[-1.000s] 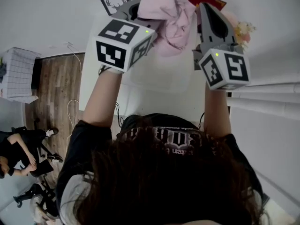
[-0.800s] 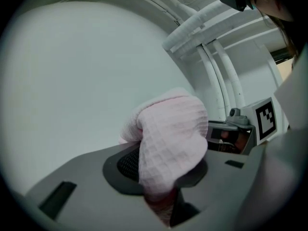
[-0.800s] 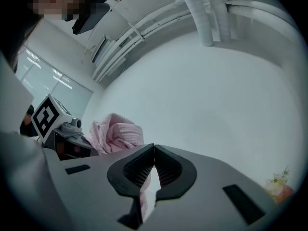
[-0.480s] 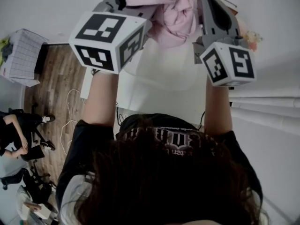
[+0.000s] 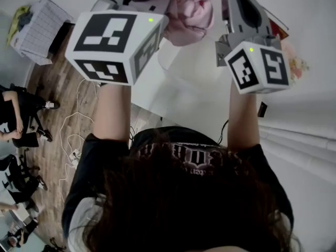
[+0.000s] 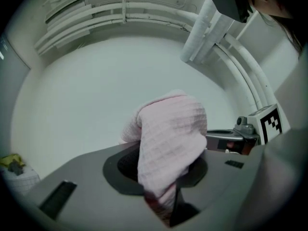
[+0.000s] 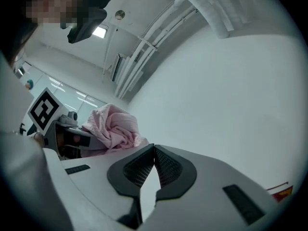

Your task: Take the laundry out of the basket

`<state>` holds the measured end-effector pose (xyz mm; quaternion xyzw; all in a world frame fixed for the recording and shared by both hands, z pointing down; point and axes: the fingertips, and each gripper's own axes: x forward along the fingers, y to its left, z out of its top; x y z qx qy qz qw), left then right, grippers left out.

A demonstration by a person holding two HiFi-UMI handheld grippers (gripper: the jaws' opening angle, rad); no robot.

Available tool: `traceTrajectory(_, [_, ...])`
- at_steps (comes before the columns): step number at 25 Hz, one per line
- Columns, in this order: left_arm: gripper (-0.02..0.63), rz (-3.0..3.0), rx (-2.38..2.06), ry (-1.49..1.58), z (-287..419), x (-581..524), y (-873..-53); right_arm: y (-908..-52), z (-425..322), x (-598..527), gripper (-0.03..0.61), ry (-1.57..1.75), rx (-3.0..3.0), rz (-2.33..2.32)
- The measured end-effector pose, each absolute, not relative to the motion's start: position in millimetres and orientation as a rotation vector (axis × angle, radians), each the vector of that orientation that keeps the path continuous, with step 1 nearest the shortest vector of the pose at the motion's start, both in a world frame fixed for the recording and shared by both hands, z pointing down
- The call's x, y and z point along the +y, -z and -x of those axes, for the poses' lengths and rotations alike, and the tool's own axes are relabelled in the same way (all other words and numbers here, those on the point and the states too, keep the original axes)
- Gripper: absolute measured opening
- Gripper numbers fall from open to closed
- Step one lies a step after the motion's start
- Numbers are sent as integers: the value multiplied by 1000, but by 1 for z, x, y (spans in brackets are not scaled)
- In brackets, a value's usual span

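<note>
Well above the white desk (image 5: 194,88), a pale pink, waffle-textured cloth (image 5: 189,9) is held up in the left gripper (image 6: 161,191). In the left gripper view its jaws are clamped on a fold of the fabric, which bulges out above them in a rounded bundle and hangs down into the gap between them.

The right gripper (image 7: 154,148) is raised alongside. In the right gripper view its jaws are closed, the ribbed dark pads (image 7: 168,165) meeting at the tips, with nothing caught between them. The pink cloth is seen to the left of those jaws, apart from them.

From the head view, both arms are stretched forward and up, and the bundle is framed between the two grippers at the top of the picture, each gripper's black-and-white marker cube turned toward the camera.

A white grid-sided basket (image 5: 39,28) is seen on the wooden floor (image 5: 68,119) at far left, well apart from the cloth. White cables (image 5: 73,125) are trailed across the boards beside the desk.
</note>
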<state>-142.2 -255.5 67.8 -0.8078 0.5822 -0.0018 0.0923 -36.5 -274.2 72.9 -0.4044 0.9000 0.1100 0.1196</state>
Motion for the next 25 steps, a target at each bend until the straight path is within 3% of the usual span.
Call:
traceTrajectory(10, [117, 2292, 1942, 33, 229, -230, -86, -82, 139, -260, 27, -286, 2739, 992])
traceTrajectory(25, [117, 2298, 2024, 45, 291, -234, -151, -138, 212, -263, 28, -190, 2811, 911])
